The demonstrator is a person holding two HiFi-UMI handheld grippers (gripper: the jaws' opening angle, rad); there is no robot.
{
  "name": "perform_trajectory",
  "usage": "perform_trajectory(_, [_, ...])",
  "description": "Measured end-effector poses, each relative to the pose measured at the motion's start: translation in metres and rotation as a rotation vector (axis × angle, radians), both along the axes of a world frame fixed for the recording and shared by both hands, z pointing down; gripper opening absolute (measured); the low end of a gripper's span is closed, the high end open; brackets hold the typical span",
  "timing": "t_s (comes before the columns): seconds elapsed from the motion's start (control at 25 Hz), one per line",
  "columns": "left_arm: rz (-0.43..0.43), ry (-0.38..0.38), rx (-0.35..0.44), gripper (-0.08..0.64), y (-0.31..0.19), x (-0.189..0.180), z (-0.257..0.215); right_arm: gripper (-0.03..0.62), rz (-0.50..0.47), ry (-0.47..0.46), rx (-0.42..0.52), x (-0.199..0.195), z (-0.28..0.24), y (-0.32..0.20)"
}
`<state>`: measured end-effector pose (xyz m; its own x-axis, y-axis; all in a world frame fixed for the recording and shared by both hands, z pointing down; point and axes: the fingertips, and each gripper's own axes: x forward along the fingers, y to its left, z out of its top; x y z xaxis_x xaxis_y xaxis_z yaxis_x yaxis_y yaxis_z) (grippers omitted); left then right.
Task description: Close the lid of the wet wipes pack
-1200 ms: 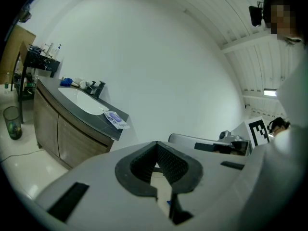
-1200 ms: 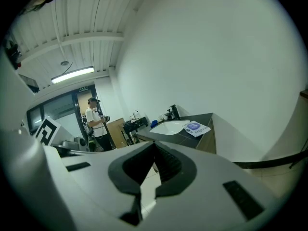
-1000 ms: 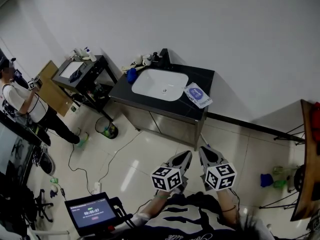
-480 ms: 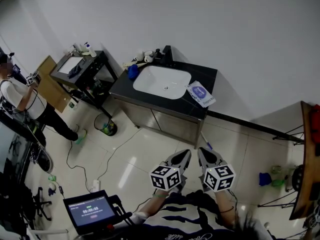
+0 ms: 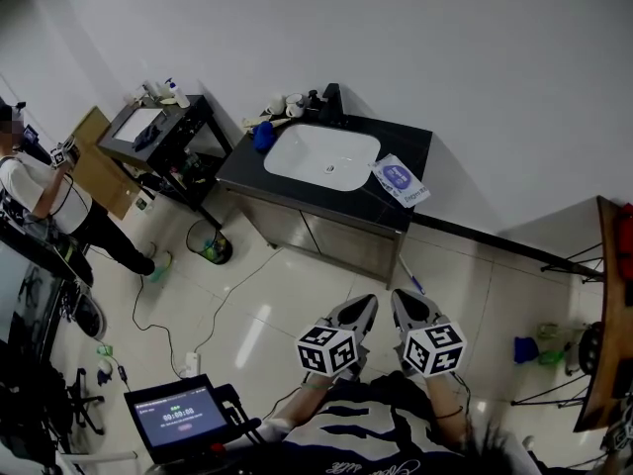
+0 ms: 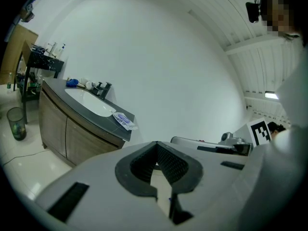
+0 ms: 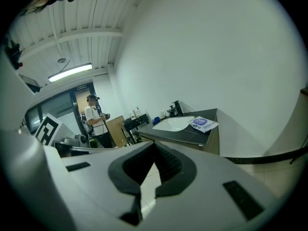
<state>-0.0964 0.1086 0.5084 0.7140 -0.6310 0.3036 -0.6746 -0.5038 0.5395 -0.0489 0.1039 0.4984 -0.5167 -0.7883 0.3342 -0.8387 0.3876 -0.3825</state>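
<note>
Head view, my left gripper (image 5: 367, 305) and right gripper (image 5: 400, 298) at 6 o'clock, jaws closed on nothing, wet wipes pack (image 5: 400, 180) on the counter (image 5: 409, 139) toward 12 o'clock, well apart.

White walls (image 5: 475, 57), pale tile floor (image 5: 287, 285), black-topped sink cabinet (image 5: 326, 201).
</note>
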Motion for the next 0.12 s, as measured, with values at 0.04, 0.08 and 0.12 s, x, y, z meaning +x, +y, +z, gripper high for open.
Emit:
perform_trajectory(0.04, [0.000,-0.002,-0.001,0.000,0.0003,-0.0018,0.0014,-0.003,-0.003,0.001,-0.002,-0.0022,0.0017,0.0003])
perform_trajectory(0.08, [0.000,-0.004,-0.003,0.000,0.0007,-0.0036,0.0029,-0.003,-0.006,0.002,-0.004,-0.0045,0.0035,0.0009])
perform_trajectory(0.12, [0.000,-0.006,-0.005,0.000,0.0011,-0.0055,0.0044,-0.003,-0.009,0.003,-0.007,-0.0069,0.0053,0.0014])
